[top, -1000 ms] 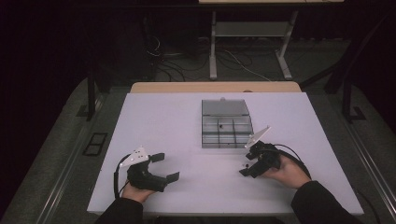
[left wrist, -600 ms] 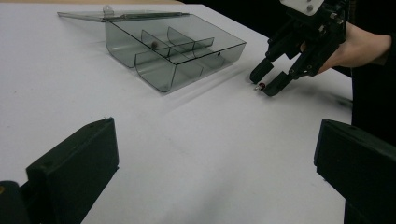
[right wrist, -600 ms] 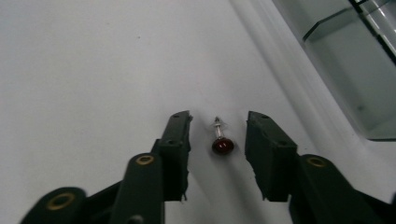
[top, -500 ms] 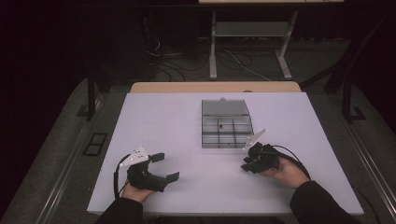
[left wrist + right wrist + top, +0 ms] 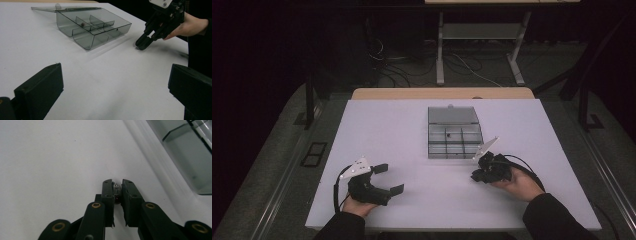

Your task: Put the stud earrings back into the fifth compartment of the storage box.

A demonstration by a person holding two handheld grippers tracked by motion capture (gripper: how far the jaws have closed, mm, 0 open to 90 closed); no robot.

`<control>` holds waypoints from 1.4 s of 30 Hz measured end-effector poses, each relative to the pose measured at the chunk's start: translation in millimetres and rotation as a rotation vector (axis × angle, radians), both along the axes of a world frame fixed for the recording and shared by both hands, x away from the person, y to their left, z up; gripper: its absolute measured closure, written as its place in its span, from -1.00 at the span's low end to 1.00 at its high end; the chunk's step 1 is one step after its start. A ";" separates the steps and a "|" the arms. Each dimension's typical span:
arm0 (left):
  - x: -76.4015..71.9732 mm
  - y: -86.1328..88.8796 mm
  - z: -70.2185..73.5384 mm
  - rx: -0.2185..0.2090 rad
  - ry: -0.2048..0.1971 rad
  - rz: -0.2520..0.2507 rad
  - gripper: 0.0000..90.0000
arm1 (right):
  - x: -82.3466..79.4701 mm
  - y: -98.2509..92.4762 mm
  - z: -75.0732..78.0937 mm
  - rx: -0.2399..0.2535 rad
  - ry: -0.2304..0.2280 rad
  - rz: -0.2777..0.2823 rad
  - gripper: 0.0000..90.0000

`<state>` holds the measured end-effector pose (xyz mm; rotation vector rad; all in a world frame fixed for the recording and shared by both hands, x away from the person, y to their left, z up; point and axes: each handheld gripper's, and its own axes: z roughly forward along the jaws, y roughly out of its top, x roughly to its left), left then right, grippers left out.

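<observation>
Though pinched by right gripper (image 5: 117, 185), tiny part (image 5: 116, 190) indistinct.

Compartment box (image 5: 454, 132) mid-table (image 5: 387, 125), small part (image 5: 116, 190) right-front

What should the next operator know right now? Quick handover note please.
Right gripper: jaws have just closed on a small screw, tips down at the table, just right of the box's near corner.
Left gripper: open, empty, resting at the near left.
Box: clear, divided, lid open and lying flat behind it; one small dark item in a far compartment.
Done: screw gripped.
Left: probably lift it and drop it into a compartment; it is tiny, so check that the grip holds.
</observation>
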<state>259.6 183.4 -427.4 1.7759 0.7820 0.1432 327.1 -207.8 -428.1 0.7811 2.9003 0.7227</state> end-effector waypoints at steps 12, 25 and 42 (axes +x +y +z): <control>0.0 0.2 0.0 0.001 0.000 0.002 -1.00 | 0.4 -5.9 8.1 0.053 0.028 -0.002 0.77; -0.2 0.2 0.1 0.001 0.000 0.002 -1.00 | 1.6 -10.2 34.9 0.097 0.007 0.002 0.77; -0.2 0.0 0.0 0.001 0.000 0.002 -1.00 | 14.4 -16.3 71.8 0.146 -0.052 -0.019 0.77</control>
